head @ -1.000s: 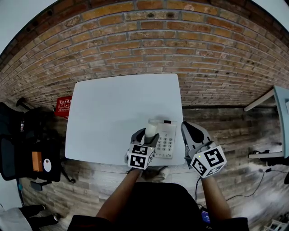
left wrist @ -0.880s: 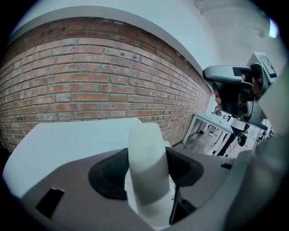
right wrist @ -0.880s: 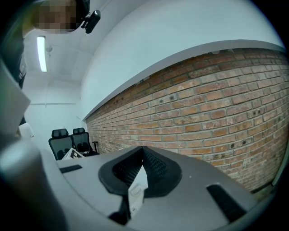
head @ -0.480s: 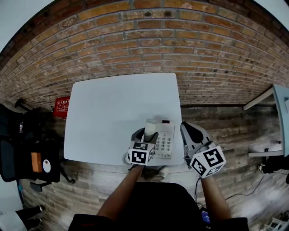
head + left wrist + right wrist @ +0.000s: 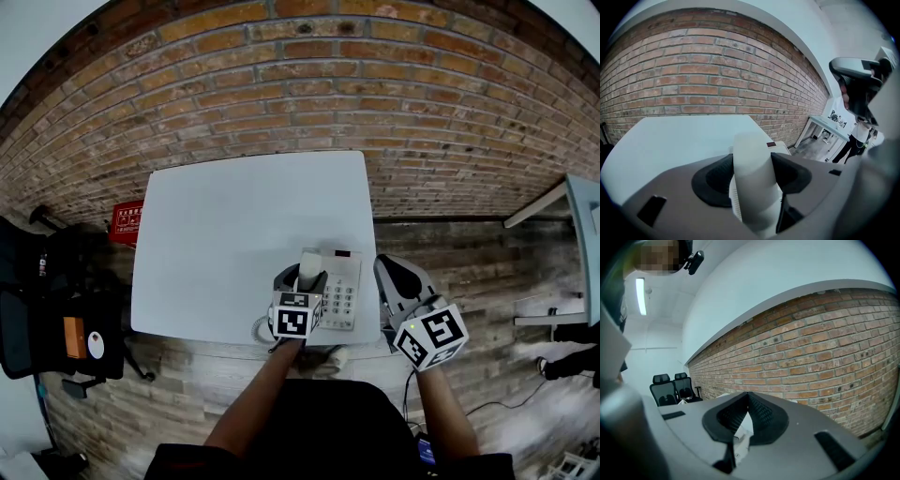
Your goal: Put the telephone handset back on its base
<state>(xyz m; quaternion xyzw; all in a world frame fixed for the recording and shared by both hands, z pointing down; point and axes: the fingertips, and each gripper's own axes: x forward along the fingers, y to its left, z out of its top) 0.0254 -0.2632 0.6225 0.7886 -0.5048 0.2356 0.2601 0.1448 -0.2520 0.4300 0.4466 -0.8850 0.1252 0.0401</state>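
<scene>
The handset (image 5: 310,265) looks like plain white hard plastic, so I'd guess light, stiff and a bit slick. Mid-shaft is the place to grab it, and that's where the left gripper (image 5: 302,278) has it clamped, jaws pressed on both sides. It's over the 9 o'clock side of the base (image 5: 345,292), near the 6 o'clock edge of the table (image 5: 234,225); can't tell if it's touching. The coiled cord (image 5: 260,328) might tug. The right gripper (image 5: 390,270) sits at the base's 3 o'clock, jaws together, empty. No brand is readable, and the red sign (image 5: 130,220) at 9 o'clock has print too small.
</scene>
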